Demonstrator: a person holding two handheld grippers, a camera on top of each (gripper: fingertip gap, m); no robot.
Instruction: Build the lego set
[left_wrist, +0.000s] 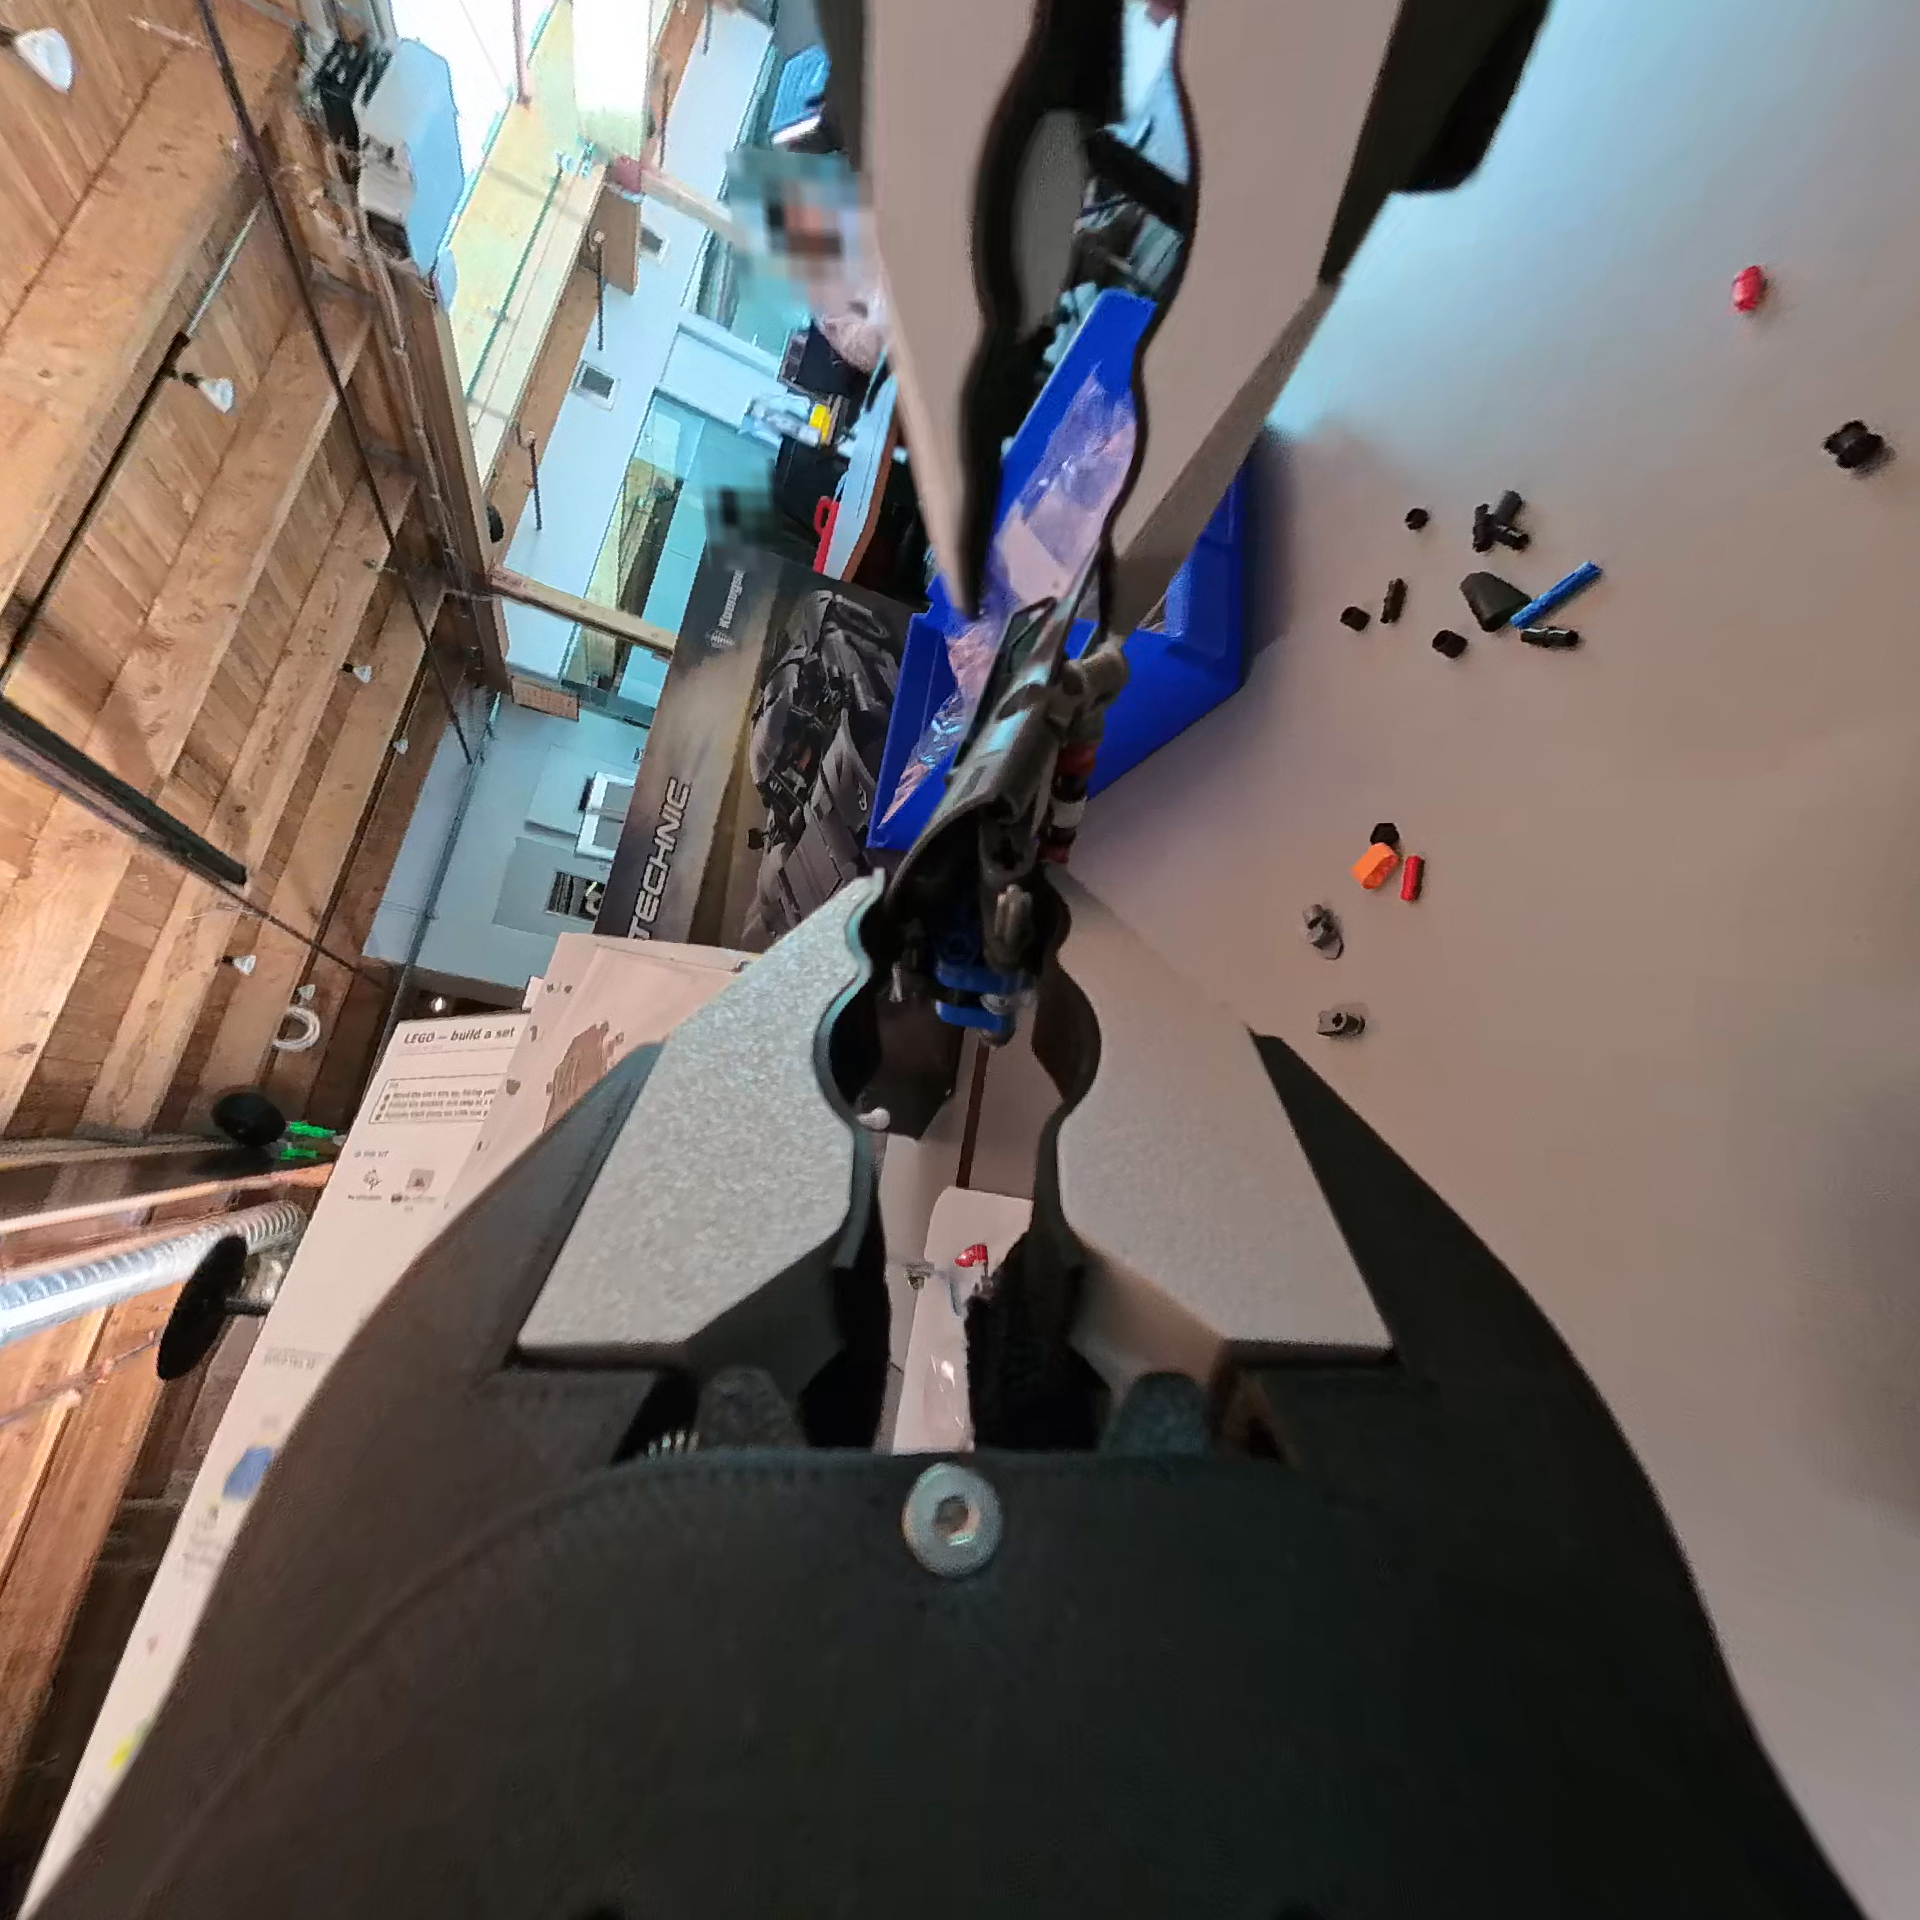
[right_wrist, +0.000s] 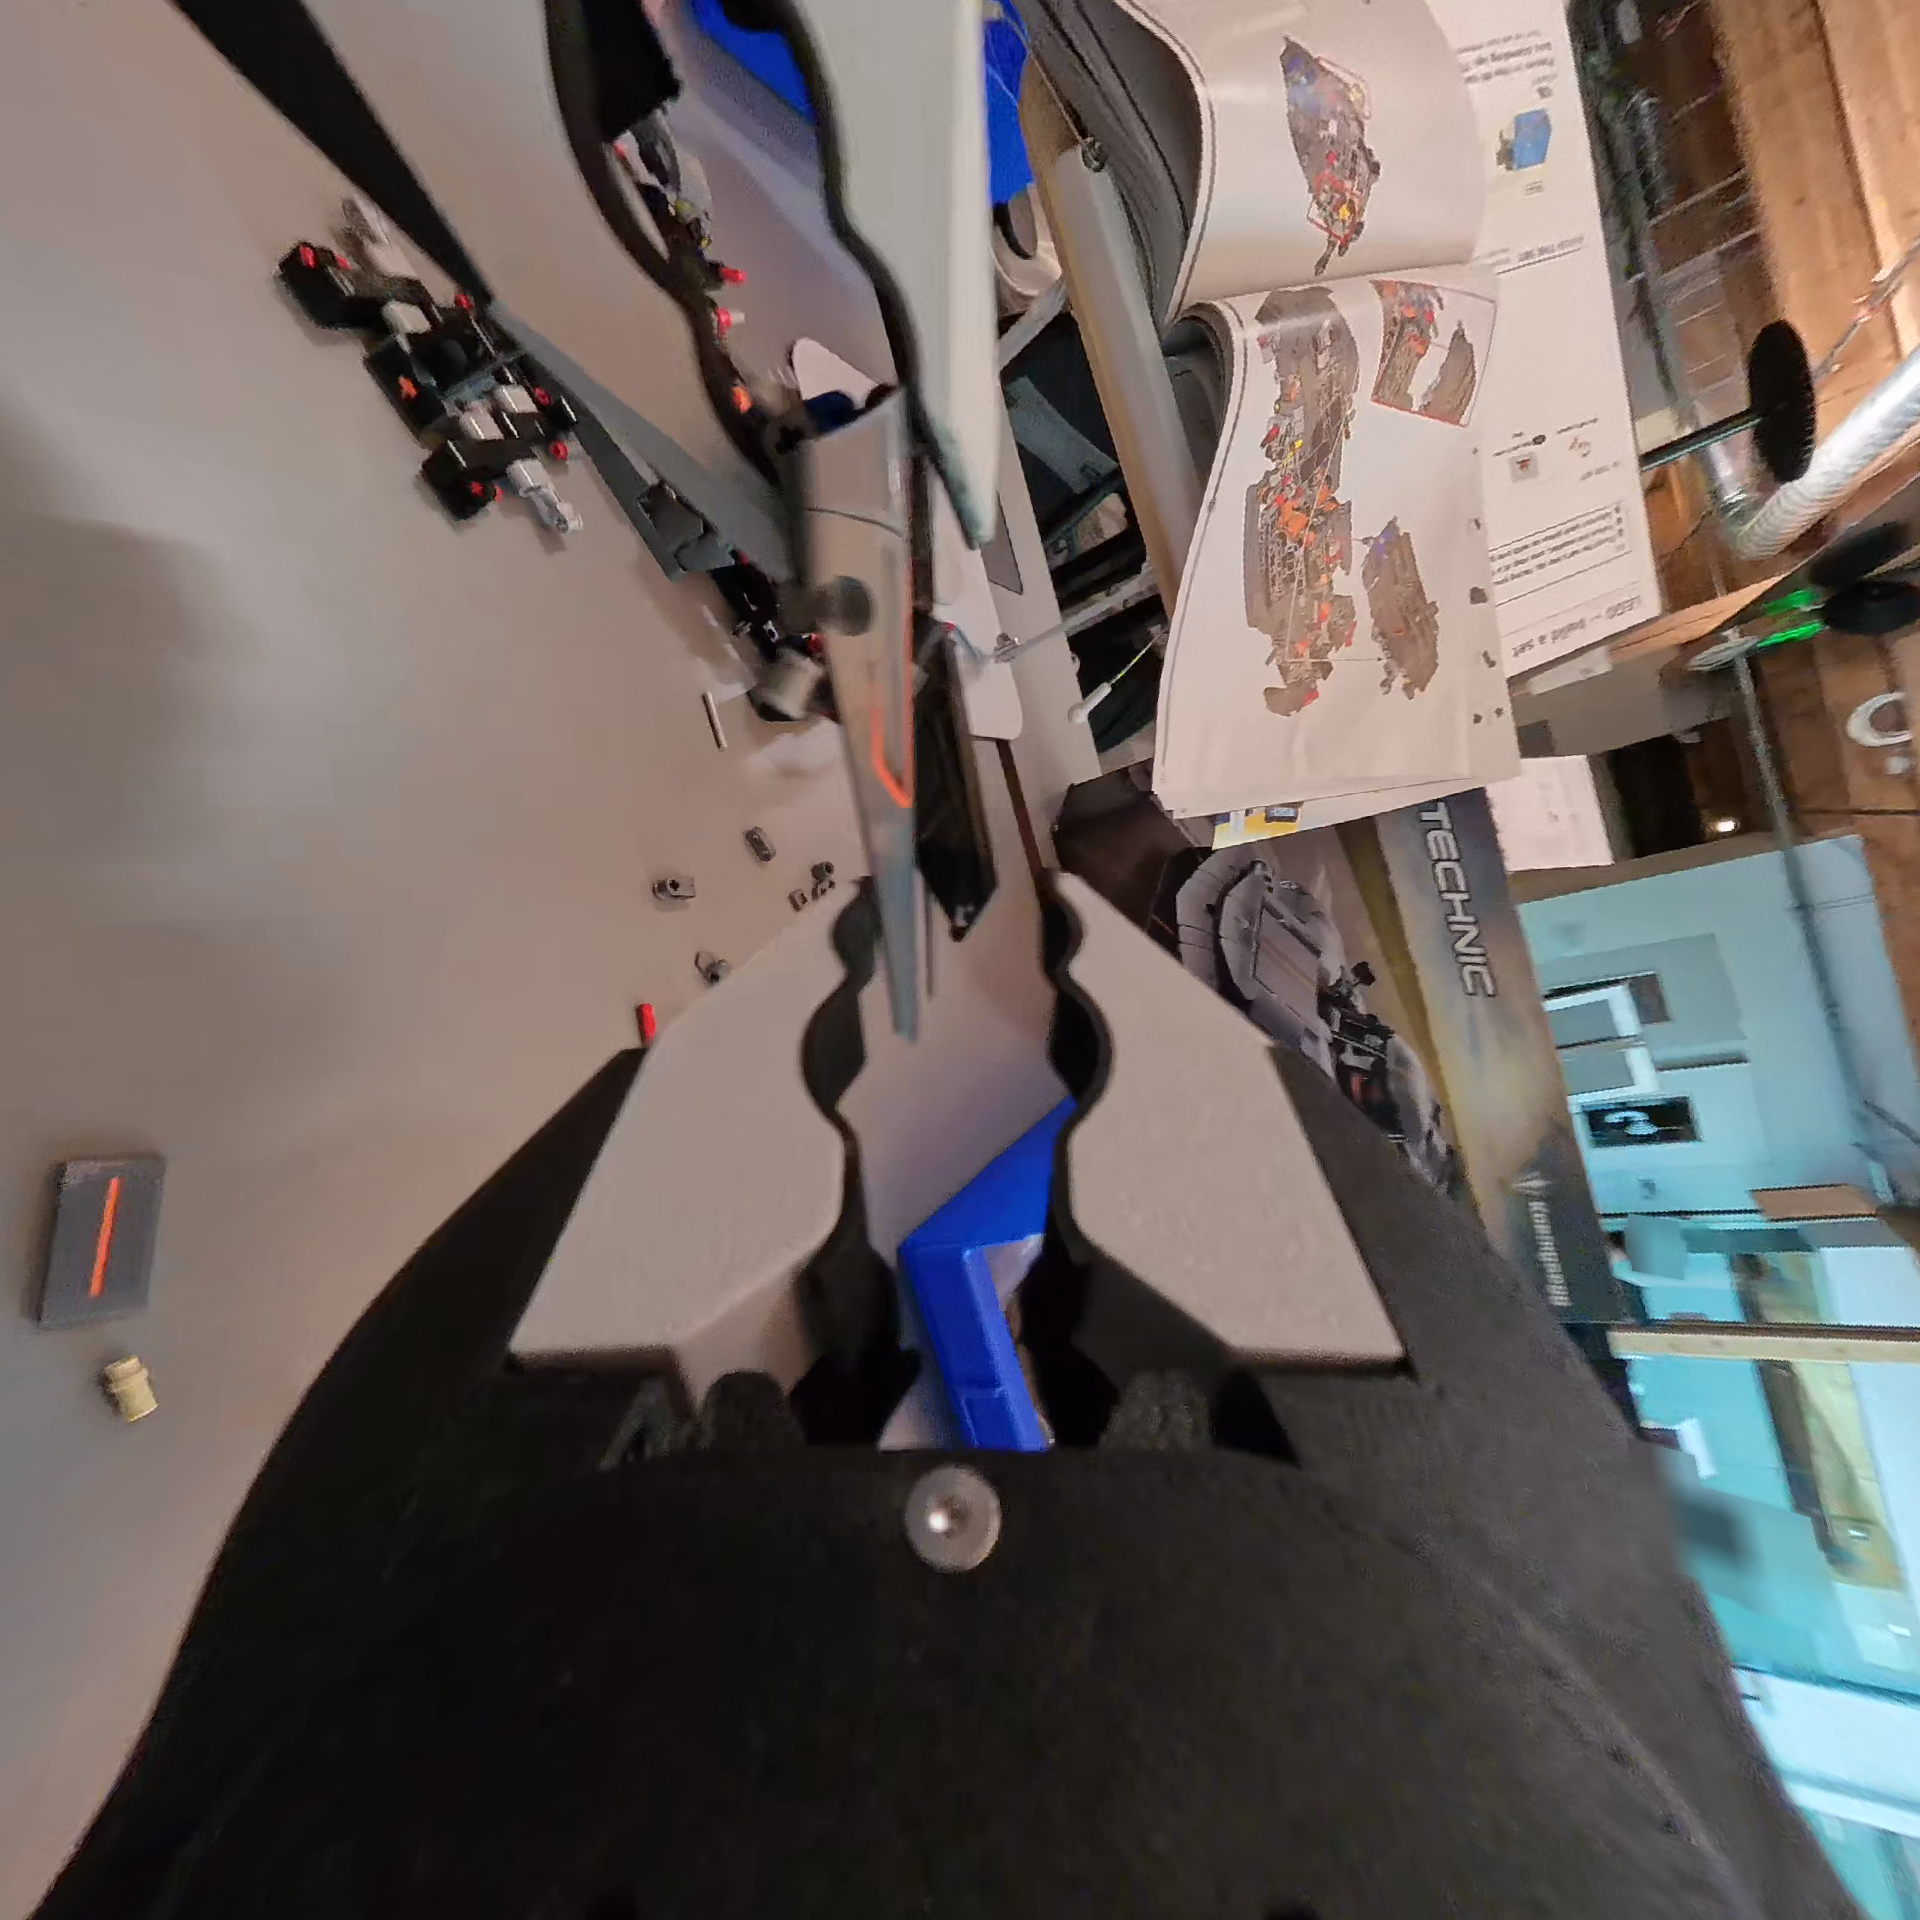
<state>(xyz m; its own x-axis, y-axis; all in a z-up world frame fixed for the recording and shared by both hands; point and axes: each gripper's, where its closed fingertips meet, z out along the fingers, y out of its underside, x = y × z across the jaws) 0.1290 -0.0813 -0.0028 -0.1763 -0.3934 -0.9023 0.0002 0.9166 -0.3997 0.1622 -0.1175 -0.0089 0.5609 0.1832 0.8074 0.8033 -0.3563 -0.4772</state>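
Two claws meet over the worktop (left_wrist: 1662, 1247), both on one grey model section (left_wrist: 1003, 821) held in the air above the blue bin (left_wrist: 1174, 675).

**Step in hand (judged).** A part is being fitted or pressed onto the lifted section.
- The left claw (left_wrist: 966, 920) is narrow and appears clamped on the section's blue-pinned end.
- The right claw (right_wrist: 961, 899) stands part-closed about the section's orange-striped grey panel (right_wrist: 883, 717). The panel lies nearer one finger, and whether it is truly gripped cannot be told.

**Next move (judged).** It calls for a steady counter-hold from the left claw and a squeeze or push along the panel's line, with no twisting. The joint itself is hidden.

**Count, left wrist view.**
- One blue axle (left_wrist: 1555, 594)
- One orange piece (left_wrist: 1377, 864)
- Two red pieces (left_wrist: 1751, 289)
- Roughly nine small black pieces (left_wrist: 1496, 525)
- Two grey connectors (left_wrist: 1340, 1023)

**Count, right wrist view.**
- One striped tile (right_wrist: 99, 1242)
- One tan bush (right_wrist: 130, 1387)
- One black sub-assembly (right_wrist: 436, 384)
- One red pin (right_wrist: 645, 1021)
- About four small grey connectors (right_wrist: 673, 888)
- One open instruction book (right_wrist: 1340, 468)
- One set box (right_wrist: 1455, 1039)
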